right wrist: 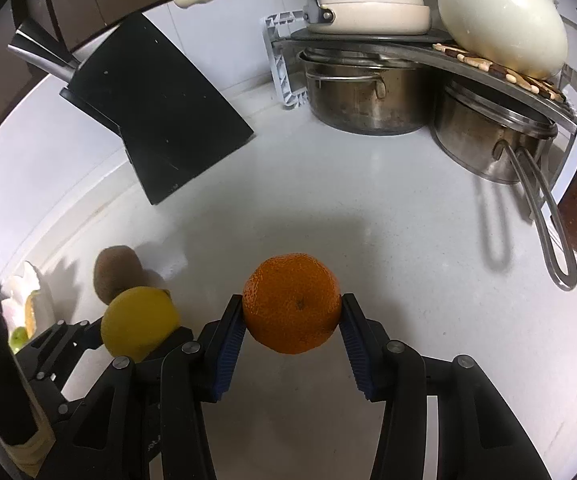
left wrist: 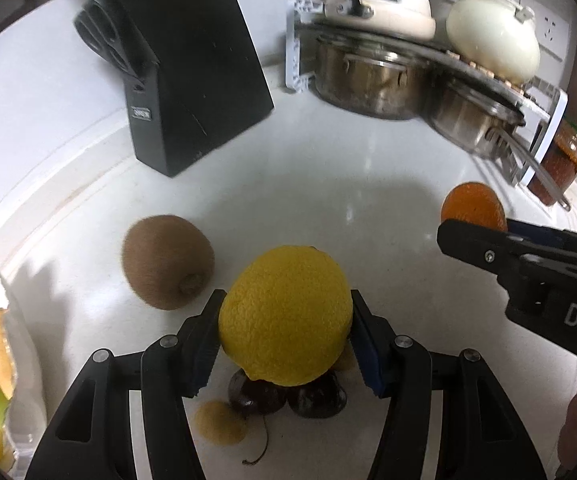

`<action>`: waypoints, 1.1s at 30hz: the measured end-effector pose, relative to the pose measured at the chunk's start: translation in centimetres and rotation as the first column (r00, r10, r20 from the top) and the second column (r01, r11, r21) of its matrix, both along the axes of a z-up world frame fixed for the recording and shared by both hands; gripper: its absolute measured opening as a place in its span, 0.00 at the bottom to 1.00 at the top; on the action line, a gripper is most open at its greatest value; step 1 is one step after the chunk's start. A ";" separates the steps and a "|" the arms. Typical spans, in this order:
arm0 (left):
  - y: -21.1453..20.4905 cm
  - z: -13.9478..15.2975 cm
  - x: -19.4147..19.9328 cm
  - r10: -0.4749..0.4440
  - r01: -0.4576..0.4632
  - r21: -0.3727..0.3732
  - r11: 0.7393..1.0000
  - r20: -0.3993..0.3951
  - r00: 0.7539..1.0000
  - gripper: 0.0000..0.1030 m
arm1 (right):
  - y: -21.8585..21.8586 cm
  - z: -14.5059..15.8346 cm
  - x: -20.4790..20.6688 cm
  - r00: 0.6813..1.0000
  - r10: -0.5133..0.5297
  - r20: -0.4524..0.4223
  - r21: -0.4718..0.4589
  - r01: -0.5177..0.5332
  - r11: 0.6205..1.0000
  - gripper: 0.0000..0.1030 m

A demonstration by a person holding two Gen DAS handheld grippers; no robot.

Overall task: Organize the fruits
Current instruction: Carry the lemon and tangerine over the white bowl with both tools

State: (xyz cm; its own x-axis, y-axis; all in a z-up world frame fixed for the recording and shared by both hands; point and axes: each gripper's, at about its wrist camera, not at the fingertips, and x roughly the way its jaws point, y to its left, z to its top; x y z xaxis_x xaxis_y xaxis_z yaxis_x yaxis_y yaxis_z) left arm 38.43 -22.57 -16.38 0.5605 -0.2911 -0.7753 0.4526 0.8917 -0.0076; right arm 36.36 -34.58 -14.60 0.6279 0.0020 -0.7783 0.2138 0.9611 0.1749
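Lemon point(left wrist: 286, 316) sits clamped in my left tool point(left wrist: 284, 344), lifted above the cherries point(left wrist: 288, 398) on the table point(left wrist: 328, 168); my right tool point(right wrist: 292, 326) grips the orange point(right wrist: 292, 302); the fruit plate point(left wrist: 12, 320) lies at the table's left edge, nearer my left hand; I judge the lemon goes first.

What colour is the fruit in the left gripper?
Yellow: the lemon shows best in the left wrist view.

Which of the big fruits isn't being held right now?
The brown kiwi. It lies free on the counter, while the lemon and orange are clamped between fingers.
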 end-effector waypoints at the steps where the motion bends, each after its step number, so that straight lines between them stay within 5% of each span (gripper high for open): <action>1: 0.3 0.5 -0.2 0.007 -0.007 -0.010 1.000 0.005 1.000 0.56 | 0.1 0.2 -0.1 1.000 -0.002 0.003 0.000 0.002 1.000 0.47; 20: 7.4 7.2 -4.4 0.124 -0.118 -0.064 0.991 0.104 0.987 0.56 | 4.9 5.6 -2.5 0.991 0.097 0.092 0.002 -0.098 0.995 0.47; 33: 16.7 9.1 -7.0 0.298 -0.297 -0.032 0.954 0.147 0.943 0.56 | 13.6 7.5 -2.7 0.946 0.296 0.133 0.000 -0.299 0.954 0.47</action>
State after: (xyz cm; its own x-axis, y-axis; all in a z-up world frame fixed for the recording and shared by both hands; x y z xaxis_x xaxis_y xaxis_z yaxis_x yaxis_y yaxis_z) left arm 31.42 -5.85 -7.30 0.7308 -0.1004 -0.6752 0.1637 0.9860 0.0306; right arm 33.63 -20.95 -7.10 0.6919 0.2193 -0.6878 -0.1075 0.9734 0.2022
